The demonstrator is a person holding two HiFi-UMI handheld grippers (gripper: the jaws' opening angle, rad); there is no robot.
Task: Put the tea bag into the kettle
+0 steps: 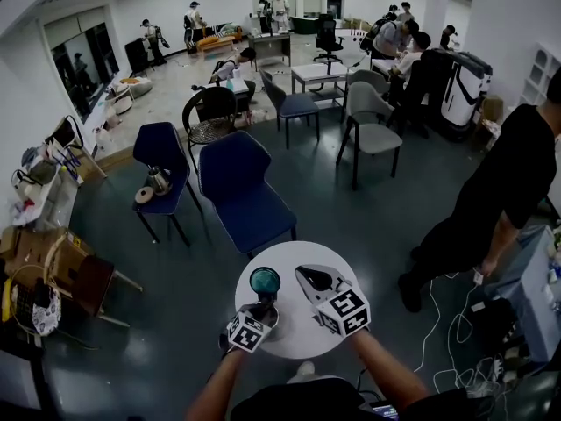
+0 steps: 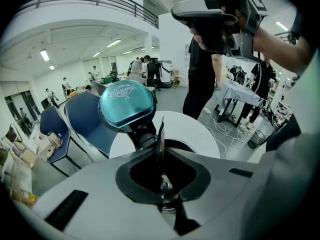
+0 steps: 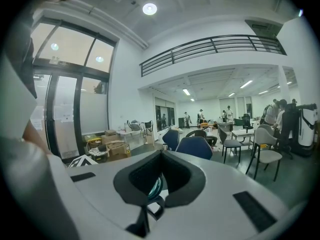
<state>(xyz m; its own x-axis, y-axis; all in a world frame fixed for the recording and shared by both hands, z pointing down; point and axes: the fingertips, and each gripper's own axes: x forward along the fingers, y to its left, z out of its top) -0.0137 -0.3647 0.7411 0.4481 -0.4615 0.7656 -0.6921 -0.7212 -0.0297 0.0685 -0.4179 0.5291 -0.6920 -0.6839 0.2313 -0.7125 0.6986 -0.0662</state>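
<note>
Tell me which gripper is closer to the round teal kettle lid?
Left. The left gripper sits right beside the round teal kettle lid, just on the person's side. The right gripper is farther away, off to the lid's right.

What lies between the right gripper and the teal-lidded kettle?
Nothing stands there: the head view shows only bare white table between the right gripper and the kettle.
</note>
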